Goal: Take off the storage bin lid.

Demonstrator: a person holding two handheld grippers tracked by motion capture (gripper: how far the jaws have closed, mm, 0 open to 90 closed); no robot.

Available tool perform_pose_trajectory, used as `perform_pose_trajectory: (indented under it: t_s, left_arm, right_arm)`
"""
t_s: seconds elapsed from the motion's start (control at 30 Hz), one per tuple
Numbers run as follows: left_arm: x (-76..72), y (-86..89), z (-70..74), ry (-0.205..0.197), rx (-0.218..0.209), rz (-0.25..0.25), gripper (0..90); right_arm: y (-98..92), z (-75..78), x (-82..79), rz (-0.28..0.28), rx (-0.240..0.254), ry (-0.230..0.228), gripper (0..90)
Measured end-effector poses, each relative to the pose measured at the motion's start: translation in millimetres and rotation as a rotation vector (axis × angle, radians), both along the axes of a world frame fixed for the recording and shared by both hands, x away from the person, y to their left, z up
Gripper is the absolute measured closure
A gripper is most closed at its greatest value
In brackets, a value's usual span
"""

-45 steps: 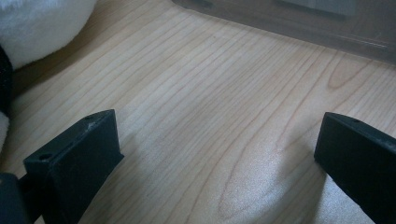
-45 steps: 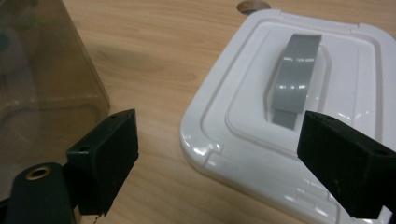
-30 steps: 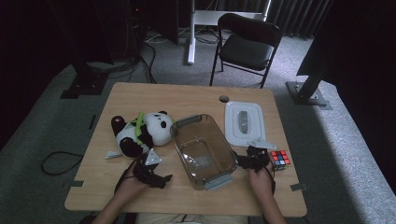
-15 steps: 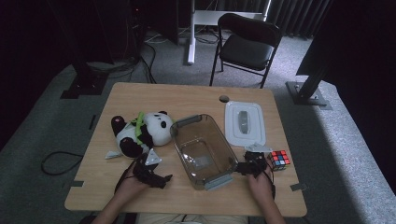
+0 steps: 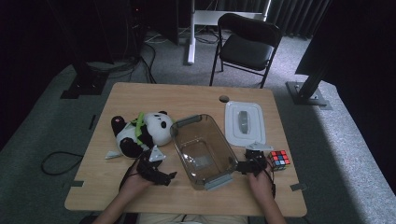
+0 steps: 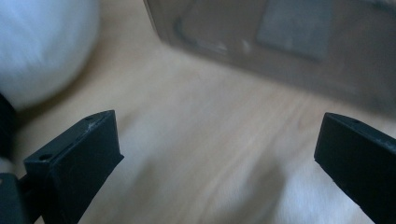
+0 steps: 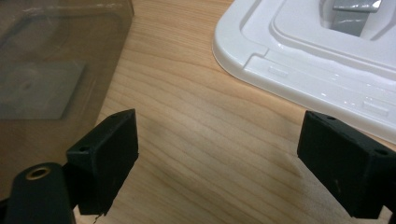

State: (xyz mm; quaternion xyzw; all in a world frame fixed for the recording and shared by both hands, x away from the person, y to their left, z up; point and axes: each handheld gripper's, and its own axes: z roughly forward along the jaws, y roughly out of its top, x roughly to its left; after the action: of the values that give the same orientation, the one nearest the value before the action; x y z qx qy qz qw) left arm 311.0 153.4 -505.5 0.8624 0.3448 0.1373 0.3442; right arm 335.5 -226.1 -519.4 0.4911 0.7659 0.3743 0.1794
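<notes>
A clear plastic bin [image 5: 204, 149] with grey handles lies at the table's middle. A panda plush [image 5: 140, 133] lies to its left, and a white lid [image 5: 244, 122] lies flat to its right. My left gripper [image 5: 161, 173] rests near the table's front, between the panda and the bin, and it is open over bare wood [image 6: 210, 158]. The bin's wall [image 6: 280, 42] is just ahead of it and white plush fur [image 6: 42, 42] is at its left. My right gripper [image 5: 248, 163] is open too, between the bin [image 7: 51, 65] and the lid [image 7: 317, 65].
A colour cube [image 5: 279, 159] sits right beside my right hand, near the table's right edge. A small round hole [image 5: 224, 99] marks the far side of the table [image 5: 154, 100]. A black folding chair [image 5: 247, 44] stands beyond the table.
My right gripper has shifted slightly left and toward me, away from the lid and nearer the bin's corner. The left gripper has hardly moved.
</notes>
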Motion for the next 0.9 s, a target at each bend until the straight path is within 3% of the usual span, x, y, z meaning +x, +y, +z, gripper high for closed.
perform_pose_trajectory:
  t_s: [0.2,0.43,0.53,0.9]
  left_arm:
    - [12.6,-10.6,10.7,-0.037,0.028,0.063,0.9]
    - [21.6,-20.8,12.5,-0.032,0.041,0.063,0.9]
    - [24.3,-22.8,12.1,-0.029,0.035,0.062,0.8]
    - [34.7,-27.6,14.9,-0.035,0.039,0.067,0.9]
  right_arm:
    - [1.3,4.2,-2.2,0.039,0.015,-0.013,12.2]
    - [-0.1,5.0,-3.8,0.048,0.022,-0.007,12.2]
    - [-0.2,6.1,-5.4,0.080,0.052,-0.008,12.2]
    - [-0.2,7.3,-9.6,0.118,0.067,-0.012,13.4]
